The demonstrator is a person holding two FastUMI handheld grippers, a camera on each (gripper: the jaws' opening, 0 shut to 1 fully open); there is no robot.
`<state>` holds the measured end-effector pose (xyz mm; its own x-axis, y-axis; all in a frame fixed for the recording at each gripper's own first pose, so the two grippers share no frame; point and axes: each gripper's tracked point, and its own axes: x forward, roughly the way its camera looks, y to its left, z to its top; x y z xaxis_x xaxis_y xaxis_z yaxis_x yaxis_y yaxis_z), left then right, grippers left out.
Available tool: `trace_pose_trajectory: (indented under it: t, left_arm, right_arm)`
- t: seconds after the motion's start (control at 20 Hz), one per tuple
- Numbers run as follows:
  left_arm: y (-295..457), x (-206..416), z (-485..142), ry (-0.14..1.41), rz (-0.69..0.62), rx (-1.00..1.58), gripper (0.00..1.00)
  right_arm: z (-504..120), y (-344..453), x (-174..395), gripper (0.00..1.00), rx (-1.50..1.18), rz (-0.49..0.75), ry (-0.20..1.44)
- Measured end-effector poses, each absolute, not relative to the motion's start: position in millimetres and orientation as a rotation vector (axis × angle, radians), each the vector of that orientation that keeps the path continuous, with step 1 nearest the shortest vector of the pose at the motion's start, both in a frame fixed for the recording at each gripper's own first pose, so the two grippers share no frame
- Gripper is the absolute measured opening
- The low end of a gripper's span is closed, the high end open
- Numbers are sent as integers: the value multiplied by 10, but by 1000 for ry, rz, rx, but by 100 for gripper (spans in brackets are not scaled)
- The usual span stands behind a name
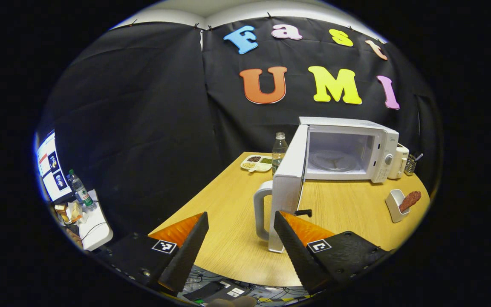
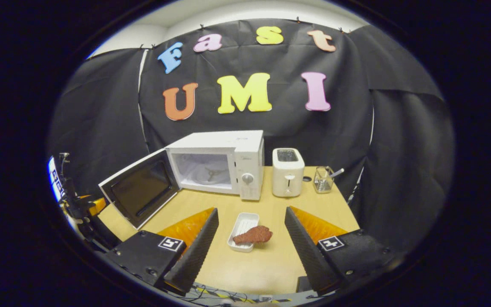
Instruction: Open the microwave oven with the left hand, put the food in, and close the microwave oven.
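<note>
Both sets of jaws stand wide apart and hold nothing: the left gripper hangs over the near edge of the light wooden table, and the right gripper hovers just short of the food. Right there between the right gripper's fingers sits the small white rectangular tray, and the reddish-brown piece of food lies across its near rim, spilling onto the table. Behind it the white microwave oven has its cavity bare, turntable showing. Its dark-windowed white door is swung fully out, and in the left gripper view that door stands edge-on just ahead of the left gripper, its curved white handle between the fingers. Just beside the oven's control side stands a white toaster, then a clear holder with a utensil in it. Off the door side, a clear plastic bottle and a white divided dish of dark, green and pale bits sit near the back edge.
</note>
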<state>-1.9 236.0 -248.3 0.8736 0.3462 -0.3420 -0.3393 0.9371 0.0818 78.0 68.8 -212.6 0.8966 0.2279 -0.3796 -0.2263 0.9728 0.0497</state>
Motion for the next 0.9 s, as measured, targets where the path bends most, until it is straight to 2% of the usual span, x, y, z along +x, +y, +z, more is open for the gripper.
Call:
trace_pose_trajectory:
  t: [0.2, 0.25, 0.3, 0.45, 0.5, 0.55, 0.6, 0.65, 0.75, 0.8, 0.85, 0.9]
  left_arm:
    - [2040, -24, -2082, 313, 343, 14, 95]
    - [1938, 18, -1974, 299, 337, 8, 95]
    - [1823, 60, -1867, 287, 327, 4, 95]
    - [1498, 239, -1574, 250, 307, 4, 95]
    - [1396, 308, -1495, 243, 302, 3, 95]
    - [1317, 380, -1430, 237, 303, 2, 95]
    - [1235, 437, -1389, 236, 306, 5, 95]
    - [1169, 489, -1363, 237, 314, 11, 95]
    - [1071, 593, -1303, 239, 334, 15, 95]
    - [1010, 632, -1285, 240, 343, 14, 95]
    - [964, 646, -1272, 246, 353, 16, 95]
    - [934, 663, -1266, 248, 366, 20, 95]
  right_arm:
    - [-2799, 611, 1102, 99, 110, 299, 543]
    - [-2936, 570, 1181, 85, 140, 305, 582]
    - [-3049, 546, 1267, 97, 165, 313, 607]
    - [-3308, 527, 1529, 95, 235, 355, 683]
    - [-3412, 583, 1585, 83, 268, 389, 719]
    - [-3485, 636, 1626, 89, 306, 423, 762]
    - [-3556, 705, 1649, 75, 346, 466, 799]
    - [-3607, 748, 1677, 81, 383, 492, 840]
    - [-3683, 802, 1754, 71, 444, 518, 899]
    - [-3705, 821, 1788, 53, 474, 534, 926]
    - [-3738, 839, 1810, 57, 507, 545, 956]
    - [-3770, 837, 1829, 39, 536, 547, 989]
